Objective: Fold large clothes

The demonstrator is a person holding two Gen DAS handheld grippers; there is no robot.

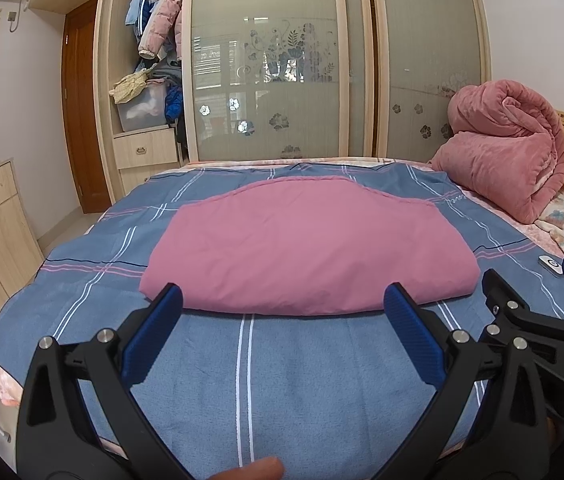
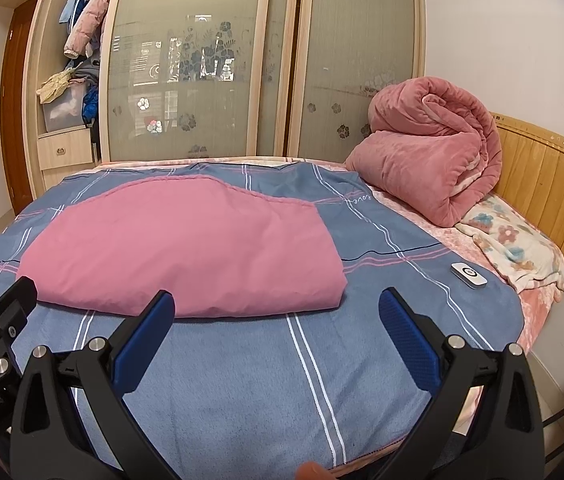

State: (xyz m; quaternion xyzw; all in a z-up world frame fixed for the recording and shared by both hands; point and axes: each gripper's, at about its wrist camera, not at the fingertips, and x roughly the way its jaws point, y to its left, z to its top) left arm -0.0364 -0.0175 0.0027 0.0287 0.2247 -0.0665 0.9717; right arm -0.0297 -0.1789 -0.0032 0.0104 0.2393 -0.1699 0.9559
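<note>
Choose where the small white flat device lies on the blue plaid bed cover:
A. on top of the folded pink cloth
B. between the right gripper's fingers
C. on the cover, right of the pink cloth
C: the small white flat device rests on the blue plaid bed cover, right of the folded pink cloth, apart from it.

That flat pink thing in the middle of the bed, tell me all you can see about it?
The pink cloth is a large piece of plain, matte fabric, apparently thin cotton, lying folded flat on the blue plaid bedspread. Its near edge is a soft, rounded fold; its far edge shows a small scalloped trim. Faint creases cross the top. It is wider than it is deep, with corners rounded off. Only the bedspread touches it: the open left gripper and open right gripper hover just short of its near edge.
</note>
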